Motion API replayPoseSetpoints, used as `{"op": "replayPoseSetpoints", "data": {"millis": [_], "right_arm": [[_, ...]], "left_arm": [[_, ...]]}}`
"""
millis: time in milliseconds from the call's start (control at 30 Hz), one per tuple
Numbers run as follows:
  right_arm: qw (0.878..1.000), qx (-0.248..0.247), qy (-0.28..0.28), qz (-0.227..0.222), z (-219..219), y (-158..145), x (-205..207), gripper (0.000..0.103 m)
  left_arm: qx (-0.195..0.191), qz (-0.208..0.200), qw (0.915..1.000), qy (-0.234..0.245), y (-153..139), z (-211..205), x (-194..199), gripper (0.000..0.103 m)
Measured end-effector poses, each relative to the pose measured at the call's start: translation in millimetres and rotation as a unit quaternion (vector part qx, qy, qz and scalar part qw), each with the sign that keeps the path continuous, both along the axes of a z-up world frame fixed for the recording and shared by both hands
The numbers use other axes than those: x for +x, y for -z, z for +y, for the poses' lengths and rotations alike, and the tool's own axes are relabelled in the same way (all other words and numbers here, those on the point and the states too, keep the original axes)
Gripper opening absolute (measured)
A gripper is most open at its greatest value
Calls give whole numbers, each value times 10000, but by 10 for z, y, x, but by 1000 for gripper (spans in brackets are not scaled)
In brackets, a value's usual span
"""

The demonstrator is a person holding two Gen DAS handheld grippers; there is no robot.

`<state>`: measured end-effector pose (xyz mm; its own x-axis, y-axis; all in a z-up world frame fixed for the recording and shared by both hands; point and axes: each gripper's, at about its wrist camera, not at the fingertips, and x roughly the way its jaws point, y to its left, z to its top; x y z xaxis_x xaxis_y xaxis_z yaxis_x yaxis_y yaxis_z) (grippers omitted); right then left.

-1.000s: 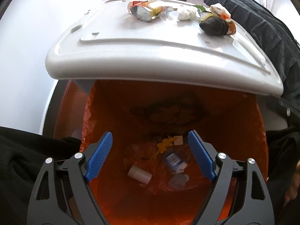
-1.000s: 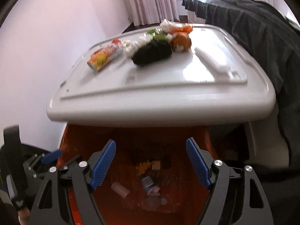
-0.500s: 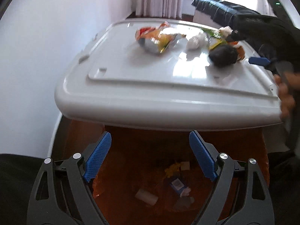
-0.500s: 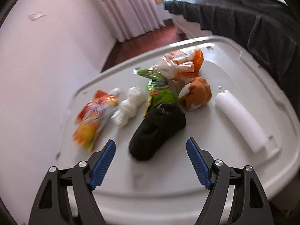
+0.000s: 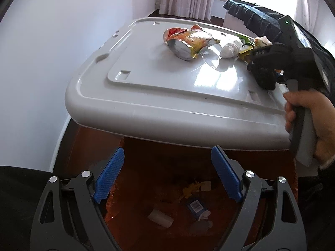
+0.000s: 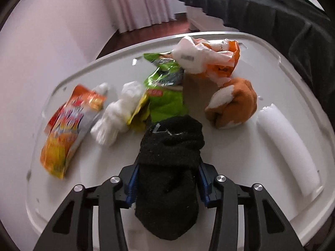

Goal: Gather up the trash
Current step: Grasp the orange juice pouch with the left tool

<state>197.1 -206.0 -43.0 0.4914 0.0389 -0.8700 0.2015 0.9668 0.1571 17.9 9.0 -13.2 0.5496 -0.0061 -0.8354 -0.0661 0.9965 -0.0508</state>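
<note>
Trash lies on a white plastic tabletop: an orange snack bag, a white tissue wad, a green wrapper, an orange-and-white plastic bag, an orange sock ball and a black sock. My right gripper is closing, and its blue pads press both sides of the black sock. The left wrist view shows that sock at the table's right edge, with a hand on the gripper's handle. My left gripper hangs open and holds nothing above the orange-lined bin.
The bin sits below the table's near edge and holds a blue carton, a white cup and yellow scraps. A white foam tube lies near the table's right edge. Dark cloth drapes behind. A white wall runs on the left.
My right gripper swung from over the bin up to the tabletop, moved onto the black sock and narrowed around it. The left gripper rose slightly and stayed open over the bin.
</note>
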Motion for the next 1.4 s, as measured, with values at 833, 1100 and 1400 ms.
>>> {"op": "replayPoseSetpoints", "data": {"millis": [833, 1100, 1400], "right_arm": [[9816, 1641, -687, -691, -513, -742, -616, 45], [9798, 1730, -614, -792, -581, -798, -590, 46], [9804, 1771, -585, -643, -548, -717, -566, 46]], "left_arm": [[-280, -245, 9570, 2879, -539, -305, 2039, 83], [-103, 78, 9521, 3055, -235, -260, 2401, 83], [360, 366, 9453, 3222, 35, -381, 2567, 83]]}}
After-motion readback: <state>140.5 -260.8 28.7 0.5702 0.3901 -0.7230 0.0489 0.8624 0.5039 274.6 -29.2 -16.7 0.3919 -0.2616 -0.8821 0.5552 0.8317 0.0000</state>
